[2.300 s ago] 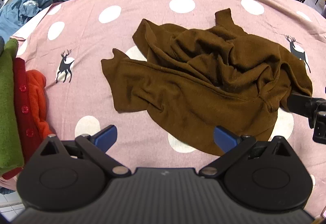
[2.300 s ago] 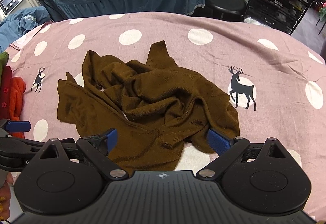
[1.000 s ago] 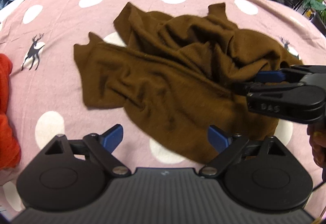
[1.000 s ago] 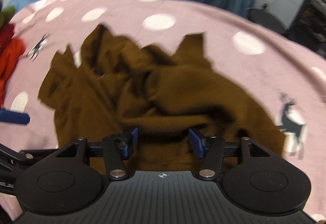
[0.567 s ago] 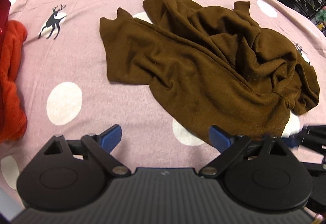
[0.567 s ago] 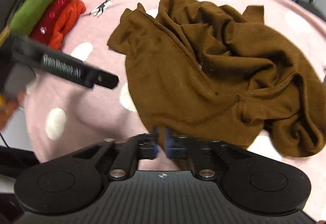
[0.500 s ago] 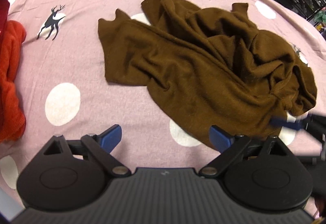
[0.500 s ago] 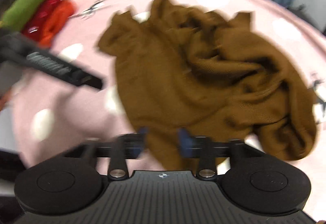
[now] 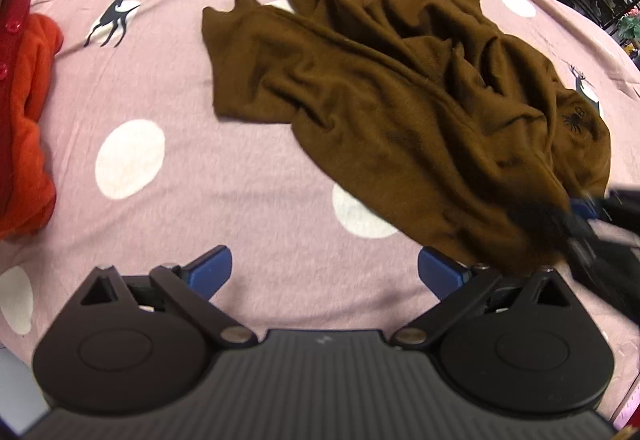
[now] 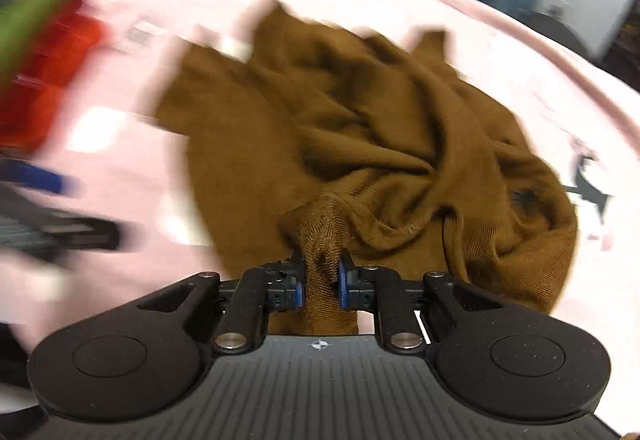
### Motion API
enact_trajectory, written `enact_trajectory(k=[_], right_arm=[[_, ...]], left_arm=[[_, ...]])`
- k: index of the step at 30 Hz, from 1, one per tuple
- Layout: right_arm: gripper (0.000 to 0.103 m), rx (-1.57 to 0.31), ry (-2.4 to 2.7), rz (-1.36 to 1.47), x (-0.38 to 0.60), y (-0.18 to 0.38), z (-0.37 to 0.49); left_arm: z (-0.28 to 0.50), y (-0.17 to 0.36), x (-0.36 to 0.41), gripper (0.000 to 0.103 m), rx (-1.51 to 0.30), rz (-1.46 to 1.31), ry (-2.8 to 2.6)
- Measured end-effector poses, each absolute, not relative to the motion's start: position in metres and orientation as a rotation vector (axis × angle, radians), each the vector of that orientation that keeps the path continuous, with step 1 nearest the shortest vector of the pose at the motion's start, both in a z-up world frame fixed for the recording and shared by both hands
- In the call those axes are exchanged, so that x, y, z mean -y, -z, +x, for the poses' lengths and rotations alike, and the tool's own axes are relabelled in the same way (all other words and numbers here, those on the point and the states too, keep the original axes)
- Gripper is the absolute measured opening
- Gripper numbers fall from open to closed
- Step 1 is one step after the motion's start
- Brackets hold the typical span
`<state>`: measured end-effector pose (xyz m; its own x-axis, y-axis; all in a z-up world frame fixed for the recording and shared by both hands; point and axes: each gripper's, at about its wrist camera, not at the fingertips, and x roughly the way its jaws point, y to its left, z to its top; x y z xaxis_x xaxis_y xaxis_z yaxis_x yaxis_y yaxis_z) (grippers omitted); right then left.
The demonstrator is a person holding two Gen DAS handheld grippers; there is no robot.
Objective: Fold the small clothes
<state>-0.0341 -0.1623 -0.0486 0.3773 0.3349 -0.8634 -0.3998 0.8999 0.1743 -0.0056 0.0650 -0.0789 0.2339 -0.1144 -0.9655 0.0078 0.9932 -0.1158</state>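
The left gripper (image 9: 324,272) has its jaws wide apart over bare pink tabletop (image 9: 256,199); the crumpled brown garment (image 9: 400,91) lies ahead-right. The right gripper (image 10: 320,286) pinches its near hem — jaws closed on a fold.

Brown top (image 9: 400,87) matt fine-ribbed knit; spotted cover (image 9: 168,87) smooth matt cloth.

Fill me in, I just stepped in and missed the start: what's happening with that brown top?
A person with two handheld grippers is starting to fold a crumpled brown shirt lying on a pink polka-dot cloth. The right gripper has its jaws pinched shut on a bunch of the shirt's near edge. The left gripper hangs open over the cloth beside it, holding nothing. Red and orange clothes sit off to the left.
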Motion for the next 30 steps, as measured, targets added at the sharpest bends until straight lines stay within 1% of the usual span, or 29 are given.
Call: enact_trajectory(k=[2, 4, 6, 7, 10, 11, 12, 14, 16, 18, 21, 25, 28, 30], right_arm=[[0.027, -1.083, -0.653, 0.016, 0.163, 0.024, -0.059], [0.027, -1.123, -0.850, 0.040, 0.159, 0.008, -0.083], [0.027, -1.153, -0.920, 0.000, 0.156, 0.005, -0.103], [0.029, -1.208, -0.909, 0.020, 0.159, 0.011, -0.106], [0.046, -1.354, -0.791, 0.144, 0.176, 0.037, -0.100], [0.048, -1.384, -0.764, 0.164, 0.182, 0.039, -0.102], [0.054, -1.389, -0.738, 0.167, 0.186, 0.038, -0.103], [0.084, -1.338, -0.690, 0.155, 0.199, 0.029, -0.106], [0.096, -1.277, -0.641, 0.155, 0.212, 0.020, -0.103], [0.096, -1.224, -0.547, 0.162, 0.225, 0.013, -0.099], [0.096, -1.195, -0.356, 0.193, 0.248, 0.018, -0.078], [0.096, -1.147, -0.126, 0.331, 0.284, 0.035, -0.057], [0.097, -1.158, 0.025, 0.384, 0.301, 0.053, -0.037], [0.097, -1.191, 0.032, 0.458, 0.307, 0.065, -0.023]], left_arm=[[-0.007, 0.076, -0.070, 0.101, -1.326, -0.096, 0.074], [-0.006, 0.071, -0.077, 0.101, -1.310, -0.106, 0.061], [-0.004, 0.068, -0.084, 0.101, -1.308, -0.118, 0.062], [-0.001, 0.067, -0.086, 0.101, -1.309, -0.122, 0.062], [0.004, 0.067, -0.086, 0.101, -1.310, -0.131, 0.058], [0.005, 0.067, -0.085, 0.101, -1.313, -0.135, 0.063], [0.006, 0.067, -0.082, 0.101, -1.316, -0.135, 0.072], [0.006, 0.068, -0.074, 0.101, -1.317, -0.129, 0.093], [0.005, 0.071, -0.065, 0.101, -1.324, -0.113, 0.117], [0.003, 0.075, -0.054, 0.101, -1.344, -0.091, 0.152], [-0.004, 0.079, -0.039, 0.101, -1.377, -0.051, 0.193], [-0.017, 0.086, -0.030, 0.102, -1.450, -0.056, 0.244], [-0.029, 0.094, -0.026, 0.103, -1.530, -0.098, 0.307], [-0.038, 0.103, -0.021, 0.103, -1.587, -0.119, 0.351]])
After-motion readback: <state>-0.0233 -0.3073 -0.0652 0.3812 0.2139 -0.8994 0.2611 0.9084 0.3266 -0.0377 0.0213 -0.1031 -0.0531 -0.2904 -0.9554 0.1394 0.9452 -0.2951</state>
